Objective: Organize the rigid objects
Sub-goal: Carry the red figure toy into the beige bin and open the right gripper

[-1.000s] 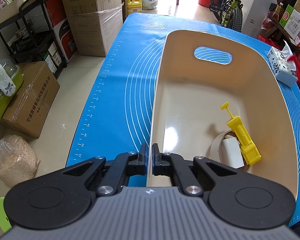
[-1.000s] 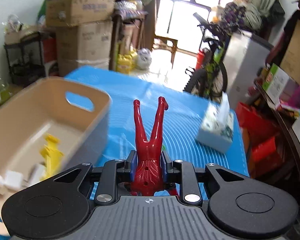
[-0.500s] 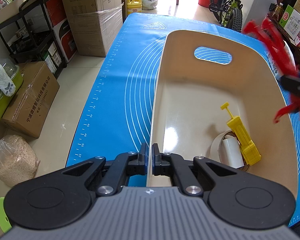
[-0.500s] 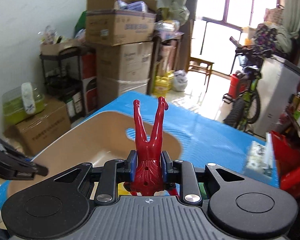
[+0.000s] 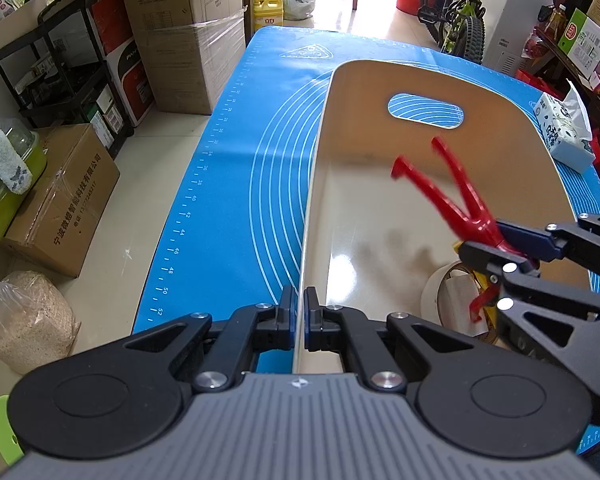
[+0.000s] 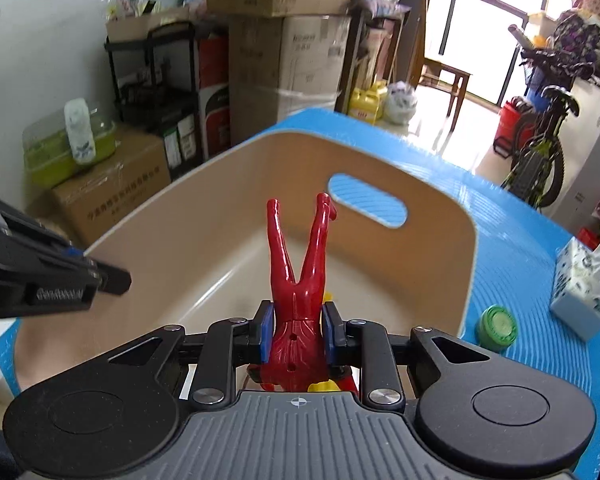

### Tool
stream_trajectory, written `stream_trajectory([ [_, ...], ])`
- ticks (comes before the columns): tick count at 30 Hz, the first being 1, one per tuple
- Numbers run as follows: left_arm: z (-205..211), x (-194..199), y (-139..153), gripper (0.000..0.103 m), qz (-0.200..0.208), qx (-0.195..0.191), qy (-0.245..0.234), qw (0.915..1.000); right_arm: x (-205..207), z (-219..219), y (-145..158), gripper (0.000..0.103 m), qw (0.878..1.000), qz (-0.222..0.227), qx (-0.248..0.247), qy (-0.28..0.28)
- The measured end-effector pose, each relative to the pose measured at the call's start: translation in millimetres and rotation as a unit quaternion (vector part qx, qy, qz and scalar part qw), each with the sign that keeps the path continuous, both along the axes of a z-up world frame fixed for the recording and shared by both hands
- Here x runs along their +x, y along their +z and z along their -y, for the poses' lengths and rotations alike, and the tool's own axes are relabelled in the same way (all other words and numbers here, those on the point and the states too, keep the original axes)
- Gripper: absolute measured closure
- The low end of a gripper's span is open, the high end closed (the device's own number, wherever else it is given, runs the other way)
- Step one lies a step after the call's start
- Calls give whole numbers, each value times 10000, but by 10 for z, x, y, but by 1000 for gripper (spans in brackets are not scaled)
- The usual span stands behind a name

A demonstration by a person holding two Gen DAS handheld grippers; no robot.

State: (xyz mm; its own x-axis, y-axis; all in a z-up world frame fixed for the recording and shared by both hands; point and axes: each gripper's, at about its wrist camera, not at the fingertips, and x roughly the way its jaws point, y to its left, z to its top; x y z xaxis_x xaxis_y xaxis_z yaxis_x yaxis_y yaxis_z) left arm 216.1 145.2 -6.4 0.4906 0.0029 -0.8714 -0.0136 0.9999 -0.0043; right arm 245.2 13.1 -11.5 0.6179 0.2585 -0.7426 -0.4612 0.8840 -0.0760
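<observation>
Red figure (image 6: 298, 280), glossy, legs splayed, gripped by right tool (image 6: 296, 330); left tool (image 5: 299, 320) clamps bin wall (image 5: 312, 208).

From the left wrist we look steeply down along the left gripper (image 5: 299, 316), which sits close on the near wall of the beige bin (image 5: 380, 216), with the blue mat (image 5: 260, 152) running away beyond. From the right wrist we look down less steeply over the right gripper (image 6: 296, 334), hard against the same bin (image 6: 220, 216). We share the bin, the mat, the tissue pack (image 5: 564, 132) (image 6: 580, 280) and each other's gripper.
</observation>
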Motion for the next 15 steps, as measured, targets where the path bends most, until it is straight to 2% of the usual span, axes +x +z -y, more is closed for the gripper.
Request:
stream_trajectory([
  [11, 9, -4, -1, 98, 2, -3, 0, 10000, 15, -46, -116, 69, 9994, -317, -95, 82],
  [14, 10, -5, -1, 98, 2, -5, 2, 10000, 20, 12, -71, 64, 9995, -320, 40, 18],
  [15, 11, -5, -1, 98, 2, -3, 3, 10000, 18, 27, -44, 60, 9995, -290, 76, 8],
])
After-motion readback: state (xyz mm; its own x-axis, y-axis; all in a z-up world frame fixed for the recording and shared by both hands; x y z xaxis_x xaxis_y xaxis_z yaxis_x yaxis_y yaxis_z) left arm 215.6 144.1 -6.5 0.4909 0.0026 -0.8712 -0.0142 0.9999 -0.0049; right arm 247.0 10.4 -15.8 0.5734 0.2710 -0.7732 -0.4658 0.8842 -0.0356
